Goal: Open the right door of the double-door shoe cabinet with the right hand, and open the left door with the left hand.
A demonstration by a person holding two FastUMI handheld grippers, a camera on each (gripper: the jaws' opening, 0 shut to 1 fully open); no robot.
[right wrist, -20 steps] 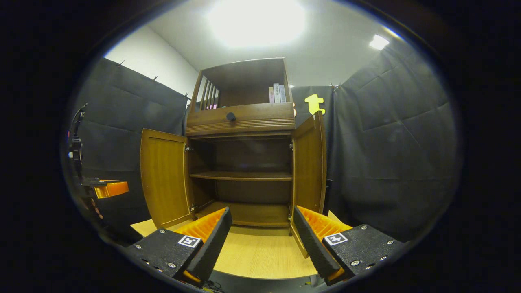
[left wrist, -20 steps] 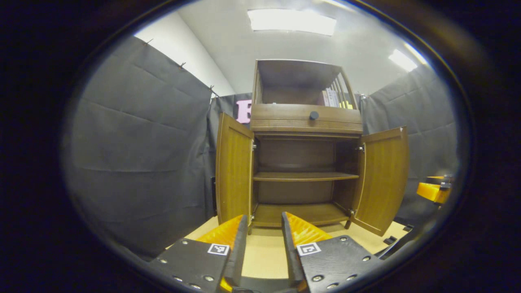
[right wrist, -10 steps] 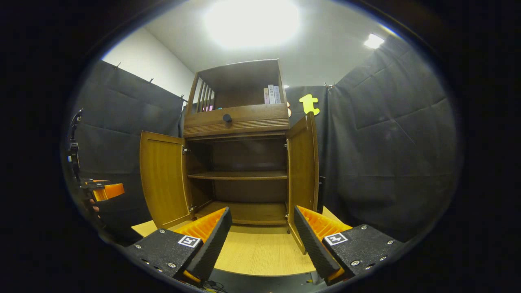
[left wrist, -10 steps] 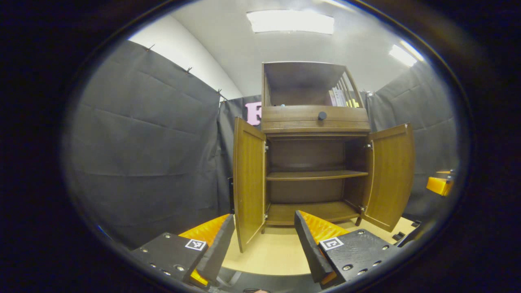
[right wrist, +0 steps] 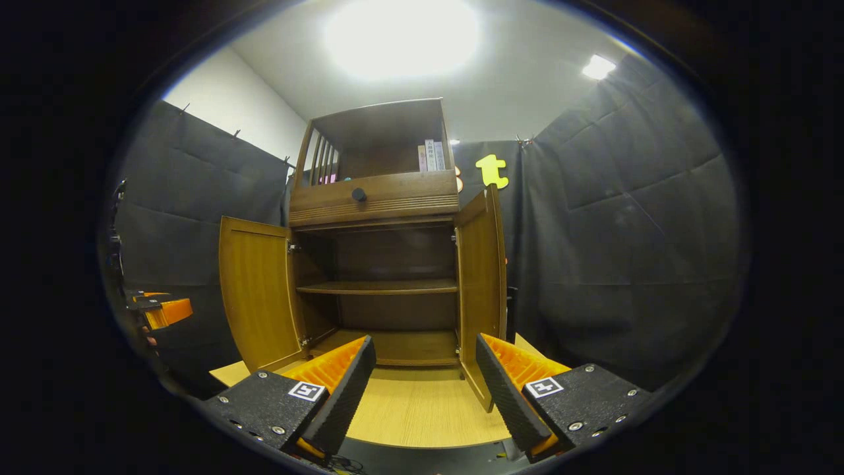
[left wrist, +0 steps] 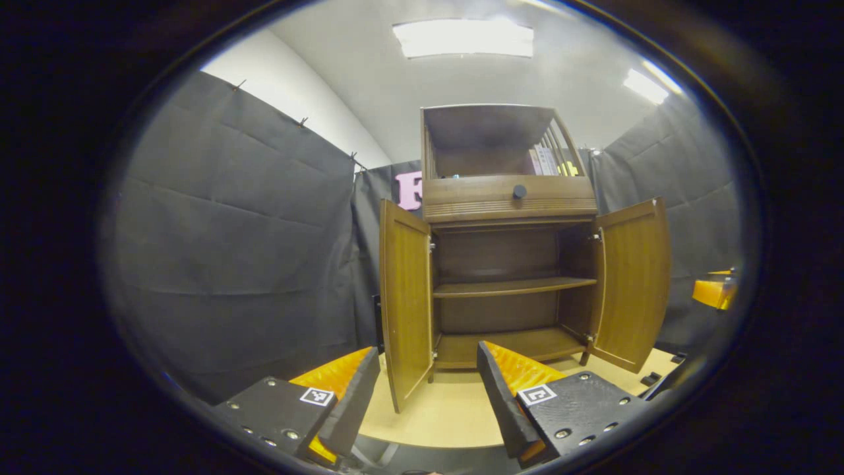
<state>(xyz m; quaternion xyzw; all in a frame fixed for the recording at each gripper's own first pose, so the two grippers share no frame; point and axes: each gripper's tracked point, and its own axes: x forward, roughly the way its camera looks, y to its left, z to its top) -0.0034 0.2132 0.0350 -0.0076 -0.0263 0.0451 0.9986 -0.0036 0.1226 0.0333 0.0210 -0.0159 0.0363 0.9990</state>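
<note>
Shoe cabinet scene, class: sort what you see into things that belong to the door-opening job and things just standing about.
Belongs to the job:
left door, open
right door, open
left gripper, open
right gripper, open

Just standing about:
books on the top shelf
drawer knob

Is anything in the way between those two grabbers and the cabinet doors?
Nothing visible is. Both doors already stand swung open: the left door and the right door. Each open gripper, left and right, hangs apart from its door over bare floor.
</note>
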